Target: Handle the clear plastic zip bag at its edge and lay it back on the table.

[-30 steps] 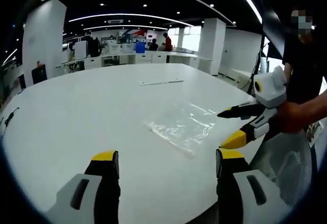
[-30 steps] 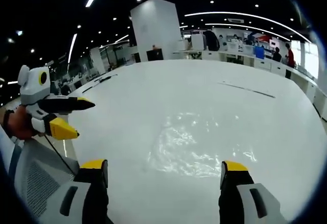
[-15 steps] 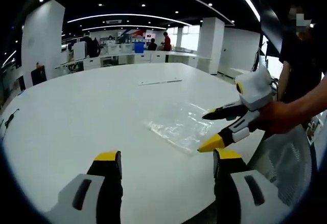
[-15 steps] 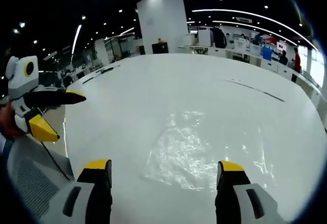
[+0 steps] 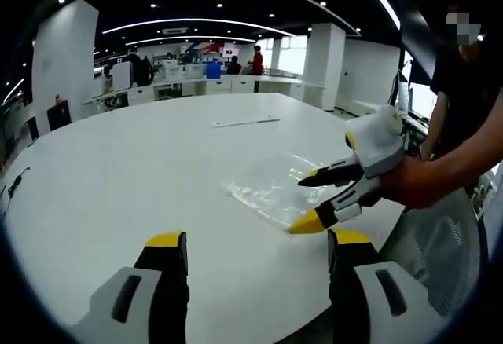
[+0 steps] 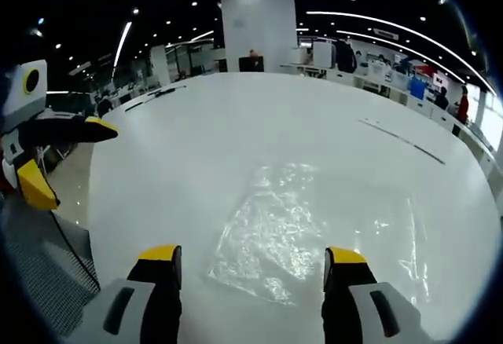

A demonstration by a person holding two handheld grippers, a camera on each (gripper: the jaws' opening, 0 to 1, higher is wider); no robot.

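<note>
Right gripper view is showing the right gripper (image 6: 249, 265), jaws spread, facing the crinkled clear plastic zip bag (image 6: 271, 238) lying on the white table (image 6: 189, 155); it should be lowering flat to pinch only the near edge. The left gripper (image 5: 253, 254) is hanging released.

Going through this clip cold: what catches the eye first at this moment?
The crinkled clear bag lying flat near the edge of the big white round table stands out first. Next, in the left gripper view, the right gripper, held in a person's hand, reaches in from the right with its yellow-tipped jaws open at the bag's near edge. The left gripper hangs open off the table's side in the right gripper view.
</note>
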